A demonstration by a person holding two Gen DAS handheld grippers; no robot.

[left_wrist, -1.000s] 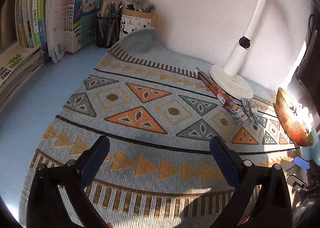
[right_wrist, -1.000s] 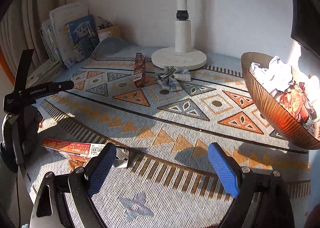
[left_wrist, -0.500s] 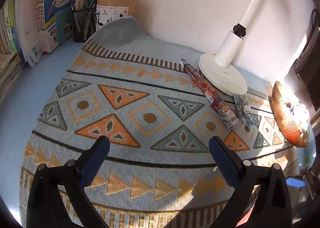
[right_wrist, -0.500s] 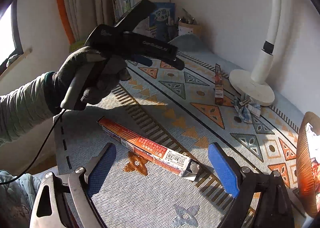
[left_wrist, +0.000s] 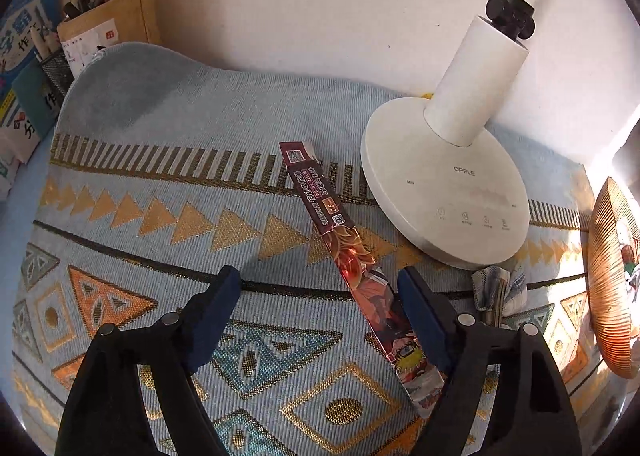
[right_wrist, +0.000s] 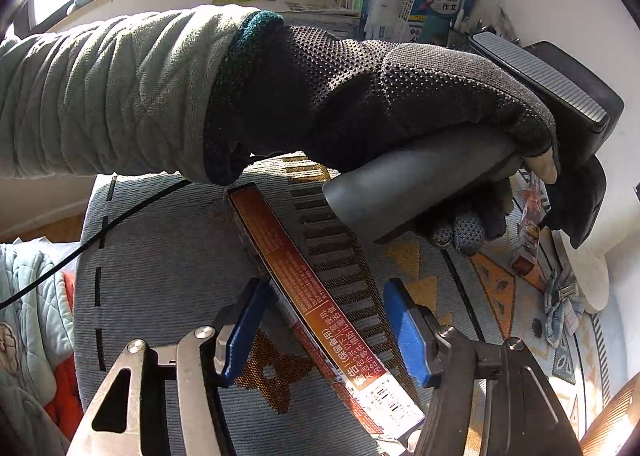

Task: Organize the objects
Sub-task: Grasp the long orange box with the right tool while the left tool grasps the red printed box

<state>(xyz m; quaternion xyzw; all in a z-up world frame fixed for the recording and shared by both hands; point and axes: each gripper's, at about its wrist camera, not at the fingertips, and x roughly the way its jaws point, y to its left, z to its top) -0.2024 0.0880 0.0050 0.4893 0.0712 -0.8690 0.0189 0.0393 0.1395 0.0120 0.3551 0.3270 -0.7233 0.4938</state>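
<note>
A long narrow box with cartoon print (left_wrist: 352, 256) lies slantwise on the patterned mat (left_wrist: 160, 184) beside the lamp base. My left gripper (left_wrist: 320, 302) hangs over its near half with its jaws closing. The box runs just inside the right finger (left_wrist: 420, 312), and the left finger stands well clear of it. A second long box, red-orange with a barcode (right_wrist: 304, 288), lies near the mat's edge. My right gripper (right_wrist: 326, 326) straddles it with its jaws closing. The left pad (right_wrist: 248, 316) is close to the box's edge, and the right pad is still apart.
A white lamp base (left_wrist: 444, 192) stands right of the cartoon box, with a folded checked cloth (left_wrist: 496, 292) at its foot. A ribbed amber bowl (left_wrist: 612, 276) of wrappers sits far right. Books (left_wrist: 24, 56) and pen holders (left_wrist: 56, 68) line the back left. A gloved hand (right_wrist: 400, 104) crosses the right view.
The left gripper has travelled across the mat to the cartoon box by the lamp and narrowed. The right gripper has rolled, come down over the red-orange box and narrowed around it.
</note>
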